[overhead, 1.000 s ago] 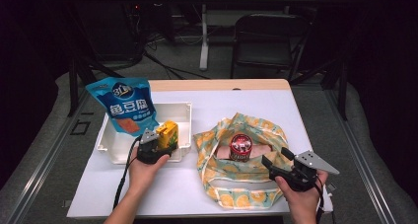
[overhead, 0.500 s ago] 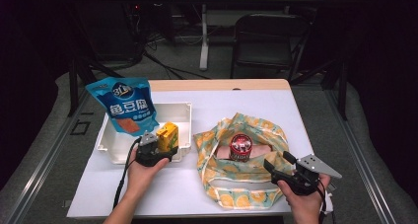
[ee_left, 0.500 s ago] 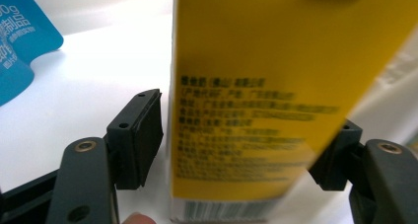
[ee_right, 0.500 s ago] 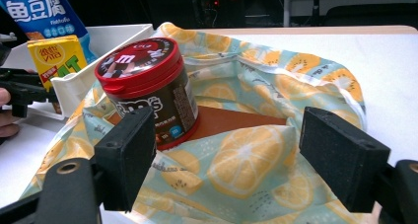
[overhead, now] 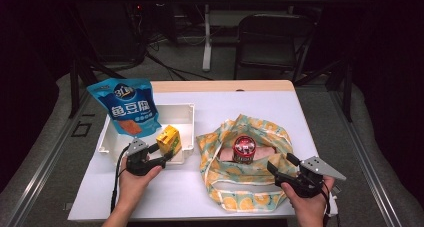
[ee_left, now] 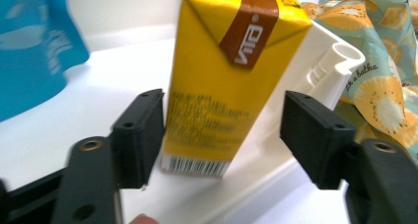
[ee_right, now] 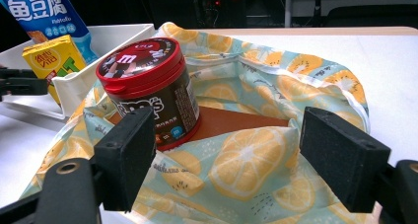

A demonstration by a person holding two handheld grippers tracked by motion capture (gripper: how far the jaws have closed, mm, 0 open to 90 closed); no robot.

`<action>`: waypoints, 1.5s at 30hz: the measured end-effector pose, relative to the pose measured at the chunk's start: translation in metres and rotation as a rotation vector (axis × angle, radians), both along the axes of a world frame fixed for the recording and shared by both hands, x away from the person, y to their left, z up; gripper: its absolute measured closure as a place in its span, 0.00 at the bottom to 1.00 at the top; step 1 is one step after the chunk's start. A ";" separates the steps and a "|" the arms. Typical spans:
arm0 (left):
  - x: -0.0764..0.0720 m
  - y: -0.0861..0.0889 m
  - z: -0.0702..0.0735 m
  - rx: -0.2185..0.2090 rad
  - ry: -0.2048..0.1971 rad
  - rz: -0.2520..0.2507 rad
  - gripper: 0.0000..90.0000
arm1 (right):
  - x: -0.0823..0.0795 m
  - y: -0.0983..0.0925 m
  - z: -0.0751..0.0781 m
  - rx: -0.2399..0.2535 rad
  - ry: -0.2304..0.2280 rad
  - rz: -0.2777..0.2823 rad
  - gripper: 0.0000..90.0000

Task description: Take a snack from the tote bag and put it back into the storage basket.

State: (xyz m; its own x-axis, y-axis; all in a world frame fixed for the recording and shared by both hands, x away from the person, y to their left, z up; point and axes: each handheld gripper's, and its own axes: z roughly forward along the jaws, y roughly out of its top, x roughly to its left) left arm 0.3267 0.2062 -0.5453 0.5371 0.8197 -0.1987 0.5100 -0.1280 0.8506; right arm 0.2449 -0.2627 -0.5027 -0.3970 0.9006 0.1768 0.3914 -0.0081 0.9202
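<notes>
A yellow drink carton (overhead: 168, 139) stands upright in the near right corner of a white tray (overhead: 185, 107). My left gripper (overhead: 165, 159) reaches over the tray's near rim with the carton (ee_left: 226, 76) between its jaws. The jaws have just been closing a little; the left pad sits against the carton and the right pad stands clear of it. A fruit-print cloth bag (overhead: 235, 197) lies open at the right, holding a red-lidded candy can (overhead: 244, 149). My right gripper (overhead: 282, 166) is open at the bag's near edge, a short way from the can (ee_right: 148, 86).
A blue snack pouch (overhead: 131, 107) leans upright in the tray's far left part. A flat brown packet (ee_right: 236, 123) lies in the bag under the can. Bare white tabletop (overhead: 175, 197) lies between the hands. A black chair (overhead: 270, 42) stands beyond the table.
My left gripper has drawn back slightly toward the near left, and the carton stays standing in the tray. The right gripper has not moved.
</notes>
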 end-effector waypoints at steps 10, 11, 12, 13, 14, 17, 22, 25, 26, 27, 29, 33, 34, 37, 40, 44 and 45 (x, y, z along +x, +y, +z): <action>-0.012 0.003 0.004 0.000 0.014 0.027 1.00 | 0.001 0.000 0.000 0.009 0.000 0.002 0.24; -0.011 0.001 0.004 0.002 0.022 0.020 1.00 | 0.001 0.001 0.000 0.007 -0.001 0.002 0.24; -0.009 -0.001 0.004 0.009 0.017 0.024 1.00 | 0.001 0.001 0.000 0.006 -0.003 0.004 0.24; -0.008 -0.003 0.005 0.010 0.017 0.027 1.00 | 0.000 0.001 0.000 0.003 -0.003 0.004 0.24; -0.006 -0.004 0.005 0.010 0.023 0.024 1.00 | 0.001 0.001 0.000 0.004 -0.003 0.004 0.24; 0.003 -0.005 0.005 0.019 0.029 0.046 1.00 | 0.001 0.001 0.000 0.004 0.002 0.003 0.24; 0.021 -0.002 0.002 -0.025 0.076 0.078 1.00 | 0.000 0.001 0.000 -0.002 -0.002 0.002 0.24; 0.028 -0.004 0.004 -0.018 0.081 0.081 1.00 | 0.002 0.000 -0.001 0.010 -0.001 -0.001 0.25; 0.031 -0.004 0.005 -0.021 0.080 0.087 1.00 | 0.002 -0.001 -0.001 0.003 0.004 -0.004 0.25; 0.033 -0.005 0.006 -0.030 0.078 0.098 1.00 | 0.002 -0.001 -0.001 0.002 0.005 -0.005 0.25; 0.039 -0.005 0.007 -0.034 0.089 0.107 1.00 | 0.002 -0.001 -0.001 0.004 0.004 -0.002 0.25; 0.050 -0.007 0.008 -0.062 0.091 0.110 1.00 | 0.002 0.001 -0.001 -0.002 0.006 -0.002 0.25; 0.051 -0.006 0.008 -0.059 0.095 0.115 1.00 | 0.002 0.001 -0.001 -0.004 0.005 0.000 0.25; 0.047 -0.003 0.010 -0.072 0.076 0.110 1.00 | 0.002 0.000 -0.001 -0.008 0.005 -0.006 0.25; 0.034 -0.007 0.011 -0.034 0.063 0.054 1.00 | 0.002 -0.001 -0.002 -0.004 0.004 -0.010 0.25; 0.026 -0.017 0.010 0.052 0.032 0.016 1.00 | 0.003 -0.002 -0.002 0.001 0.010 -0.007 0.28; 0.027 -0.018 0.010 0.046 0.042 0.014 1.00 | 0.003 -0.001 -0.002 0.001 0.008 -0.009 0.28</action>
